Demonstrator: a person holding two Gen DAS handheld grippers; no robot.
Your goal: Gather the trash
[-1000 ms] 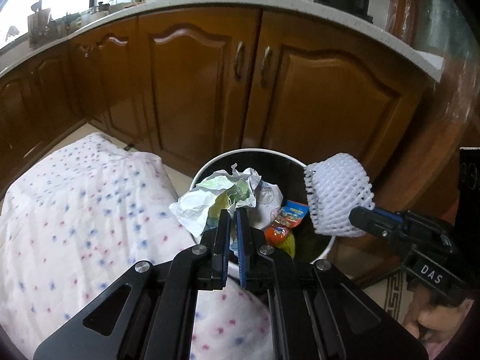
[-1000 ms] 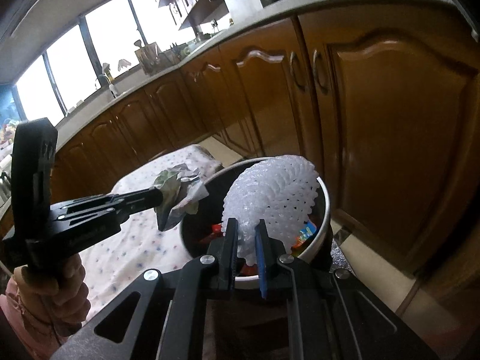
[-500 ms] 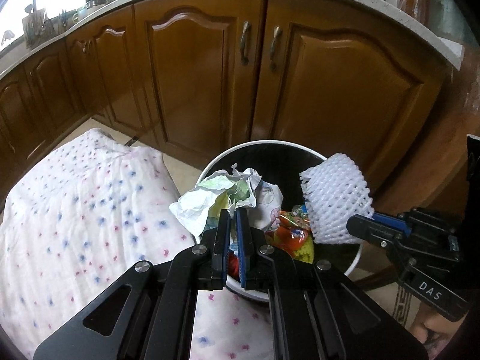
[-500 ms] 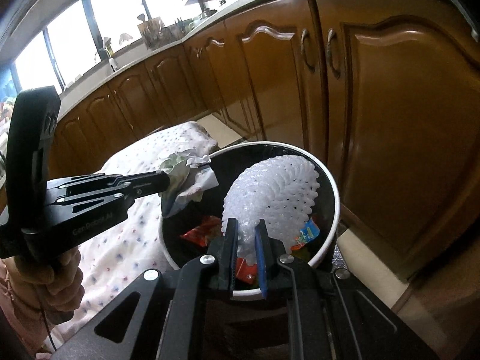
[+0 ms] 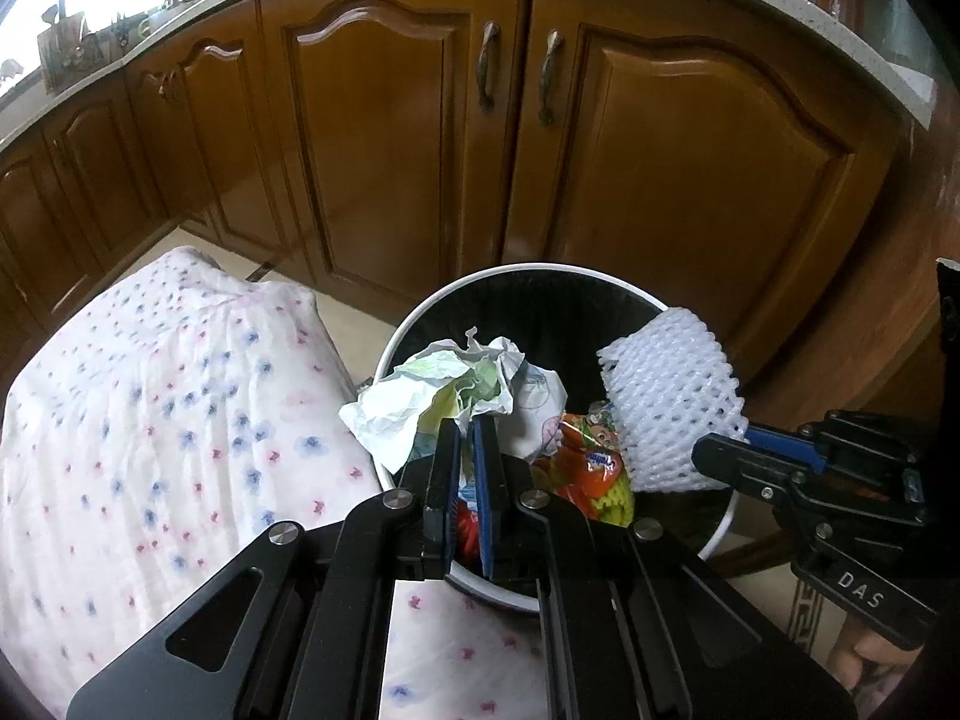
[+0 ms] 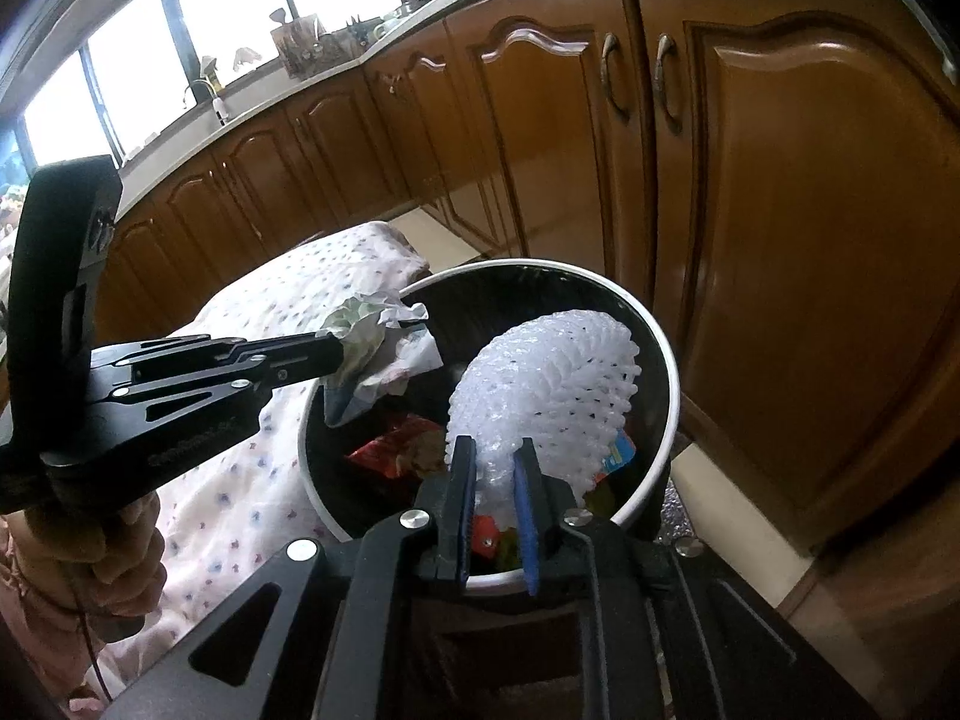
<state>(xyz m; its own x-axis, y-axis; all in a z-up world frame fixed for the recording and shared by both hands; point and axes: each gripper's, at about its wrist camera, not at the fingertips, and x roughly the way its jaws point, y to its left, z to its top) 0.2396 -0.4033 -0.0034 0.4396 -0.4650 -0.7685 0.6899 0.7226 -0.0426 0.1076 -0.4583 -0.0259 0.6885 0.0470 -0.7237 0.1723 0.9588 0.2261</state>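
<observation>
Here, hemmed in by brown kitchen cabinets (image 5: 390, 138) and a dotted cloth (image 5: 150, 420), my left gripper (image 5: 467, 438) clamps crumpled paper (image 5: 432, 390) over the bin (image 6: 660, 348) rim, while my right gripper (image 6: 493, 459), jaws opening around the foam net (image 6: 540, 384), hangs above the 1 bin's open mouth.

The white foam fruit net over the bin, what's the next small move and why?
Probably let the right gripper finish opening: its fingers are parting around the white foam fruit net, which hangs above the white-rimmed black bin, so it should drop in.
</observation>
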